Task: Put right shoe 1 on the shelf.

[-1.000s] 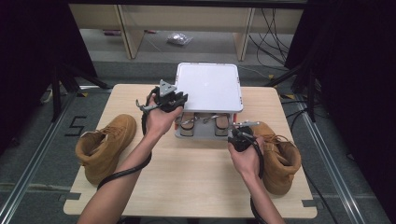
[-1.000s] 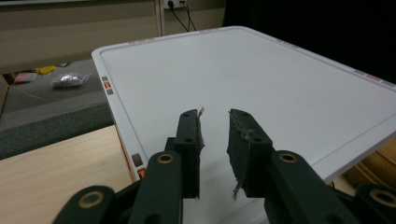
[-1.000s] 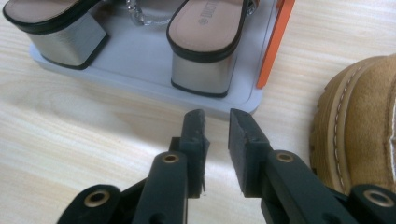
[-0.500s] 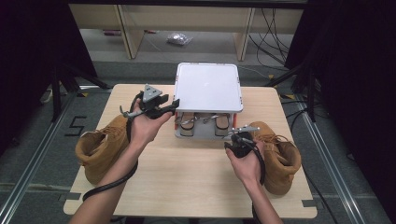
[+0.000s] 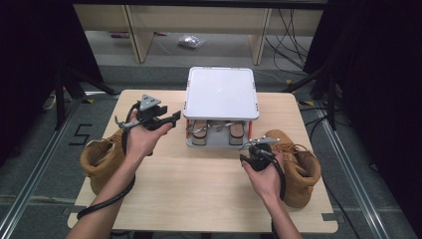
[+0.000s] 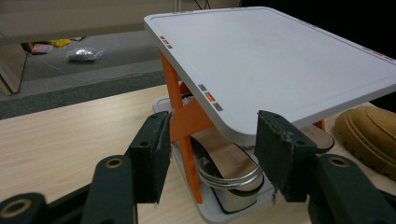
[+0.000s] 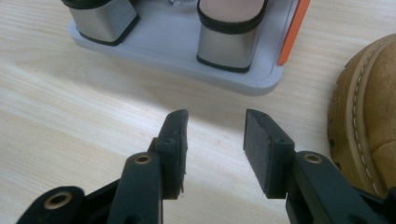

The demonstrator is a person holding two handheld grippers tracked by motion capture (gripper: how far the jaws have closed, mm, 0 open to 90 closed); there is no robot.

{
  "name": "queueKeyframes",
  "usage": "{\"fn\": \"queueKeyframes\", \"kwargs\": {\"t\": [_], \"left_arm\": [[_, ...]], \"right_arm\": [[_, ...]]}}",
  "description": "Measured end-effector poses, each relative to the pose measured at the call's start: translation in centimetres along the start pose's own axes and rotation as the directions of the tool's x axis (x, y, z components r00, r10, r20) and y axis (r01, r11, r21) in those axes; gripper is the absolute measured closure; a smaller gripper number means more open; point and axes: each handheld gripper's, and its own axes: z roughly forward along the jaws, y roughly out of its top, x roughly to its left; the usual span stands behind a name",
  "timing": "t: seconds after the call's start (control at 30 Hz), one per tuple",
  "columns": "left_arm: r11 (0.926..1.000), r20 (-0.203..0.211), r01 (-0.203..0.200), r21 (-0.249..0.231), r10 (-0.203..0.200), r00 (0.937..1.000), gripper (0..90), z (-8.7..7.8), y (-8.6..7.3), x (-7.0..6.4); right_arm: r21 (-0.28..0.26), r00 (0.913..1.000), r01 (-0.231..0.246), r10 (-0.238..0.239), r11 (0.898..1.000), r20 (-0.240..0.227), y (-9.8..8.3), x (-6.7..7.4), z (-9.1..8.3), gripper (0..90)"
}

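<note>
A white two-level rack (image 5: pixel 221 92) on orange struts (image 6: pixel 187 119) stands at the table's back centre. Two sandals with silver heels (image 5: pixel 199 135) (image 5: pixel 237 133) lie on its lower tray (image 7: pixel 187 63). A tan boot (image 5: pixel 102 159) lies at the left, and a second tan boot (image 5: pixel 296 167) at the right. My left gripper (image 5: pixel 171 118) hovers left of the rack, pointing at it. Its jaws have just been opening and nothing is between them (image 6: pixel 210 154). My right gripper (image 5: pixel 250 146) sits low in front of the tray. Its jaws have also just been opening, over bare wood (image 7: pixel 215 135).
The wooden table (image 5: pixel 199 194) has free room in front of the rack, between the two boots. Beyond the table's far edge are a grey floor, shelf legs, cables and a crumpled bag (image 5: pixel 190 41). A black frame stands at each side.
The left hand has pulled its gripper leftward, away from the rack's front left corner, and its jaws now stand wider. The right gripper's jaws have opened too, and that hand has barely shifted.
</note>
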Motion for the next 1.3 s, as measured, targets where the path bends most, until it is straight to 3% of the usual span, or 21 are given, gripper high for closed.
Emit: {"fn": "queueKeyframes", "kwargs": {"t": [0.1, 0.17, 0.27, 0.37, 0.57, 0.6, 0.63, 0.77, 0.8, 0.83, 0.93, 1.0, 1.1, 1.13, 1.3], "left_arm": [[1.0000, 0.007, 0.004, 0.007, -0.004, 1.0000, 45.0, -0.5, -0.1, 0.0], [1.0000, 0.003, 0.000, 0.009, 0.000, 1.0000, 44.8, -1.0, -0.2, 0.3], [0.9996, -0.006, 0.009, 0.026, -0.009, 0.9999, 43.2, -1.7, -0.4, 0.7], [0.9988, -0.017, 0.006, 0.049, -0.005, 0.9998, 41.6, -2.6, -0.7, 1.2], [0.9982, -0.025, 0.017, 0.058, -0.016, 0.9996, 41.0, -3.9, -1.2, 1.8], [0.9980, -0.032, 0.013, 0.062, -0.011, 0.9994, 41.0, -4.2, -1.2, 2.1], [0.9981, -0.037, 0.012, 0.061, -0.010, 0.9993, 41.0, -4.5, -1.3, 2.3], [0.9971, -0.048, 0.018, 0.073, -0.015, 0.9987, 41.1, -5.2, -1.5, 3.1], [0.9967, -0.051, 0.019, 0.079, -0.015, 0.9986, 41.4, -5.3, -1.5, 3.3], [0.9958, -0.056, 0.018, 0.089, -0.013, 0.9983, 41.6, -5.5, -1.6, 3.6], [0.9932, -0.079, 0.020, 0.115, -0.011, 0.9968, 42.0, -6.0, -2.0, 4.3], [0.9917, -0.084, 0.019, 0.127, -0.008, 0.9965, 42.0, -6.3, -2.3, 4.7], [0.9914, -0.095, 0.031, 0.128, -0.019, 0.9953, 42.0, -6.8, -2.8, 5.3], [0.9911, -0.097, 0.038, 0.128, -0.025, 0.9950, 42.0, -7.0, -2.9, 5.5], [0.9915, -0.109, 0.063, 0.114, -0.050, 0.9928, 43.6, -8.2, -3.3, 6.4]], "right_arm": [[0.005, 0.9998, -0.019, 0.019, 1.000, -0.008, -0.2, 0.1, -0.1, 59.2], [-0.002, 0.9999, 0.006, -0.006, 1.000, -0.011, -0.3, -0.1, -0.3, 58.8], [-0.021, 0.9998, -0.015, 0.015, 1.000, -0.013, -0.5, 0.0, -0.4, 58.0], [0.010, 0.9998, -0.008, 0.008, 1.000, -0.019, -0.9, 0.1, -0.8, 57.4], [0.007, 0.9995, -0.010, 0.010, 1.000, -0.030, -1.5, 0.2, -1.1, 56.4], [0.012, 0.9995, -0.004, 0.005, 1.000, -0.030, -1.6, 0.1, -1.2, 56.3], [0.010, 0.9991, -0.029, 0.030, 1.000, -0.032, -1.7, 0.3, -1.3, 56.2], [0.009, 0.9991, -0.007, 0.008, 1.000, -0.041, -1.9, -0.2, -1.3, 55.8], [0.016, 0.9996, -0.014, 0.014, 1.000, -0.023, -1.9, -0.1, -1.4, 55.6], [0.015, 0.9991, -0.013, 0.014, 1.000, -0.040, -1.9, -0.2, -1.3, 55.6], [0.025, 0.9997, -0.016, 0.016, 1.000, -0.021, -2.1, -0.2, -1.1, 55.3], [0.020, 0.9985, -0.037, 0.037, 0.999, -0.040, -2.1, 0.1, -1.0, 55.1], [0.026, 0.9984, -0.031, 0.032, 0.999, -0.047, -2.1, 0.2, -0.9, 55.0], [0.027, 0.9988, -0.003, 0.004, 1.000, -0.049, -2.1, 0.0, -0.8, 54.9], [0.030, 0.9986, -0.005, 0.007, 1.000, -0.053, -2.1, 0.0, -0.7, 54.7]]}}
